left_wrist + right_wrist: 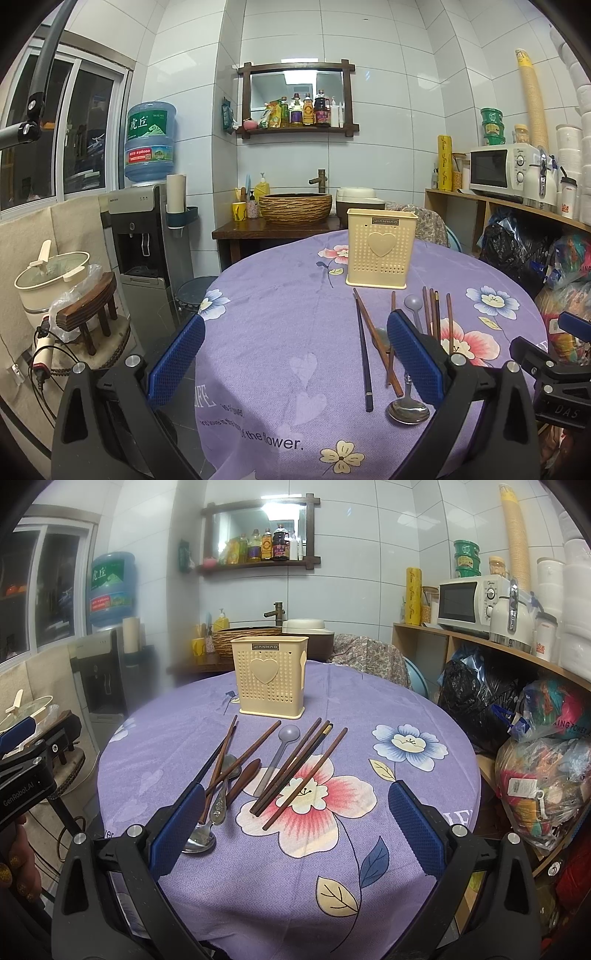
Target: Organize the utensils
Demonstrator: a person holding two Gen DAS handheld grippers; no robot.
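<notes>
— Both tools poised at the bench's near edge: the left tool and right tool each gape wide, nothing between the blue pads.

— And the utensils?

— Loose on the purple cloth: wooden chopsticks, a dark chopstick, a steel spoon, a grey plastic spoon, a wooden spoon. All lie just in front of the cream holder, which stands upright and looks empty.

— So nothing sorted yet?

— I'd judge it the opening step. Next calls for closing on one piece and standing it in the holder.

— Any writing?

— "JIANHAO" on the holder, "GenRobot.AI" on the left tool, "of the flower." on the cloth.
</notes>
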